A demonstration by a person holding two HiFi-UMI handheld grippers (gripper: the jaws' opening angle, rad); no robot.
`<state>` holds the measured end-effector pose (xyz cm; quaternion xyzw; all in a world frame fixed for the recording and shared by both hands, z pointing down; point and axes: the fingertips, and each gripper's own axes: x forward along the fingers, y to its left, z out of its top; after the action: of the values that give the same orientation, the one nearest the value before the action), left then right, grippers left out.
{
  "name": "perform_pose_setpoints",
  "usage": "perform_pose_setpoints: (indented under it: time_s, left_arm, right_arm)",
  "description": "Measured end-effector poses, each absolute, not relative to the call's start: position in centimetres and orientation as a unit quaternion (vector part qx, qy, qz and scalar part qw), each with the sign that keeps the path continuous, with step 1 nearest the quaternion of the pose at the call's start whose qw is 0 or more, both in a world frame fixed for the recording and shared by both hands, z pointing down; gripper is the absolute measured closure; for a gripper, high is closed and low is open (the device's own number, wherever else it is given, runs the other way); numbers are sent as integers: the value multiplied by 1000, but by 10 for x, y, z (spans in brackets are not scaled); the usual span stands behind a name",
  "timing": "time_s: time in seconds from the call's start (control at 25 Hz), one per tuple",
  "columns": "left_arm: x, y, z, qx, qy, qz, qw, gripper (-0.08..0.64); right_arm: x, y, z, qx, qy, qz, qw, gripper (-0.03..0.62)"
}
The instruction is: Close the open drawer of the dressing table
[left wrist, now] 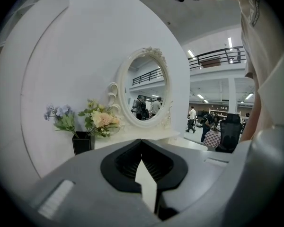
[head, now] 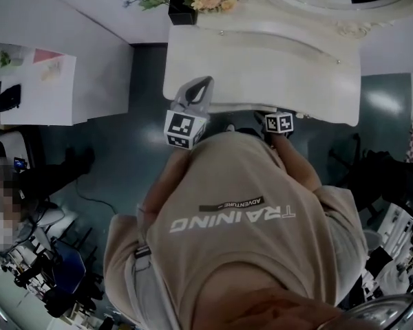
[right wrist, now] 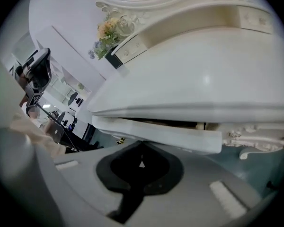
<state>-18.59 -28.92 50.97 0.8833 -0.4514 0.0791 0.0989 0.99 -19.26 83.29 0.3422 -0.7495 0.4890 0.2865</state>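
Drawer [right wrist: 156,132]: a white slab under the front edge of the dressing table [head: 261,60]. It stands out a little from the frame, with a dark gap between it and the tabletop above.
Right gripper [right wrist: 142,144]: low, in front of the table, and pointing at the drawer front. Its jaws are pressed together with only a sliver of light between the pads, and nothing is pinched. The tips are right at the drawer's lower edge; I cannot tell whether they touch it.
Left gripper [left wrist: 142,143]: held above the table's left front corner in the head view, pointing across the top toward the mirror. The jaw tips meet and it holds nothing.
Mirror [left wrist: 144,91]: oval, in a carved white frame, upright at the back of the table.
Flowers [left wrist: 99,119]: cream and pale blue, in a black vase [left wrist: 81,143] at the table's back left, just beside the mirror frame.
Person: stands close against the table front in a beige shirt [head: 241,218], with both arms forward.
Floor [head: 144,115]: dark and glossy around the table.
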Motion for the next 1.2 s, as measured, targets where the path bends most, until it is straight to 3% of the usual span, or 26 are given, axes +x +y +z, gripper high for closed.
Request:
perform_pose_setpoints:
  time_s: [0.44, 0.96, 1.2]
  left_arm:
    - [-182, -287, 509, 887, -444, 91, 91, 563]
    - [-182, -277, 541, 902, -403, 105, 118, 563]
    - [-164, -287, 527, 919, -370, 97, 98, 563]
  right_arm:
    - [14, -228, 830, 403, -737, 476, 260, 589]
    - [-11, -212, 810, 393, -766, 424, 281, 589]
    - [-12, -219, 752, 416, -789, 388, 232, 589]
